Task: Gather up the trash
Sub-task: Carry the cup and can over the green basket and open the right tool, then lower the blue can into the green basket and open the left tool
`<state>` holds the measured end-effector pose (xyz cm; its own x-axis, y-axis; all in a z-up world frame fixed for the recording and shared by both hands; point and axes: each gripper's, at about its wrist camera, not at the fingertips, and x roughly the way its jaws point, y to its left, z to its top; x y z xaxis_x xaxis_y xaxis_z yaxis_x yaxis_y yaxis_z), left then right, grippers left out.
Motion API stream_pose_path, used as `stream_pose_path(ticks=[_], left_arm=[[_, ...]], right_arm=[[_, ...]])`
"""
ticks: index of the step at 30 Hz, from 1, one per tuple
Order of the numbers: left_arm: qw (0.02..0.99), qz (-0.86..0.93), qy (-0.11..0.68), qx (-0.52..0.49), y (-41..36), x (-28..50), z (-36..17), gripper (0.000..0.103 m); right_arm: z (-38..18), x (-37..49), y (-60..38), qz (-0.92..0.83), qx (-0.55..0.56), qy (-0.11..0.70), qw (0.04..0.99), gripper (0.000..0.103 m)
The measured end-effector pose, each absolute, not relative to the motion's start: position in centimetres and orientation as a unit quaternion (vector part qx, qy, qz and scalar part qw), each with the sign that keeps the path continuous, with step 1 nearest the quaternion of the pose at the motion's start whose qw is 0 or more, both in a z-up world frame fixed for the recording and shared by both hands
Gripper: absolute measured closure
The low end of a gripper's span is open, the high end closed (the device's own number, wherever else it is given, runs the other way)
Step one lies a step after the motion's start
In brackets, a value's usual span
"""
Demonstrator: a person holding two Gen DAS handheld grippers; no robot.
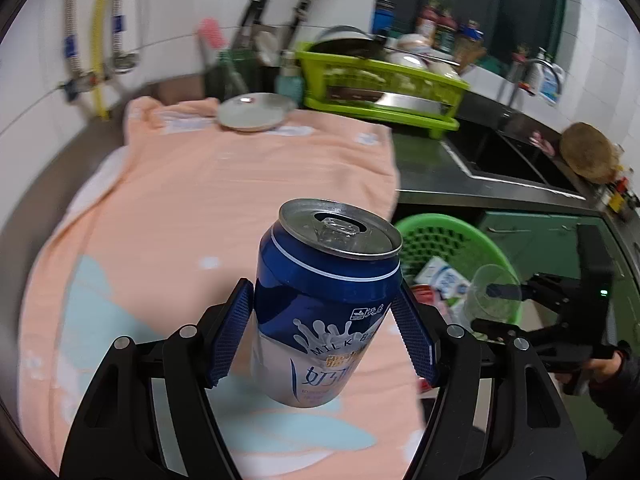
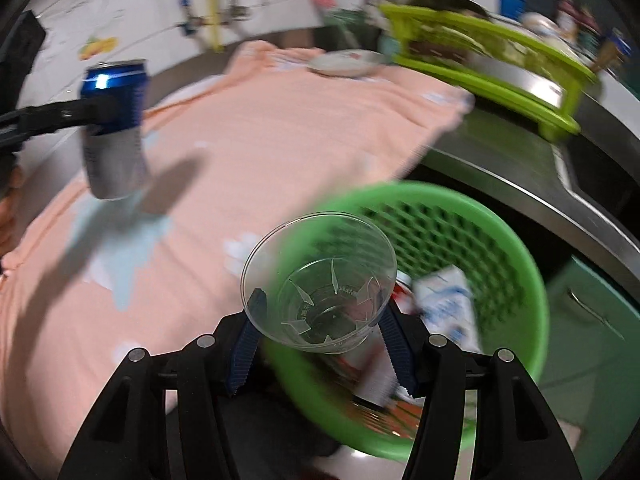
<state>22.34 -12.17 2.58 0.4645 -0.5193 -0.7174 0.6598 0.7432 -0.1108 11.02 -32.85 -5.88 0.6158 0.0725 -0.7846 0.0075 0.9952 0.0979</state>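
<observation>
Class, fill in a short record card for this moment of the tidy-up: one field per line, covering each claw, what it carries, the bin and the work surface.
left claw: shut on the blue milk-drink can, held upright above the cloth
right claw: shut on the clear plastic cup, at the basket's edge
bin: green basket, below the counter edge, already holding a carton and other wrappers
surface: peach cloth over the counter
still on cloth: white plate at the far end

The left gripper (image 1: 324,332) squeezes a can (image 1: 326,300) with both pads (tipped downward). The right gripper (image 2: 320,332) squeezes a clear cup (image 2: 320,280).
</observation>
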Motion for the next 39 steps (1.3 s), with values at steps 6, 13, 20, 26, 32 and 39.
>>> stream_pose_path(ticks=[6, 13, 20, 26, 32, 39], left_arm=[[0.833, -0.381, 0.391, 0.096, -17.3, 20.9, 1.7, 0.034], [0.814, -0.401, 0.405, 0.109, -21.6, 19.8, 0.2, 0.034], [0.8, -0.416, 0.418, 0.115, -24.8, 18.9, -1.2, 0.034], [0.792, -0.423, 0.425, 0.115, -26.5, 18.6, -1.7, 0.034], [0.786, -0.425, 0.433, 0.122, -28.0, 18.6, -2.4, 0.034], [0.777, -0.427, 0.445, 0.123, -29.5, 18.8, -3.3, 0.034]], right_arm=[[-8.7, 8.6, -37.9, -0.028, 0.07, 0.458, 0.886, 0.048], [-10.2, 7.3, -40.0, -0.047, 0.086, 0.467, 0.879, 0.048], [-10.8, 7.3, -41.0, -0.049, 0.101, 0.47, 0.875, 0.048], [-10.9, 7.0, -41.4, -0.051, 0.105, 0.469, 0.875, 0.048], [-11.2, 6.8, -41.7, -0.049, 0.112, 0.471, 0.874, 0.046], [-11.1, 6.5, -41.8, -0.047, 0.117, 0.466, 0.876, 0.037]])
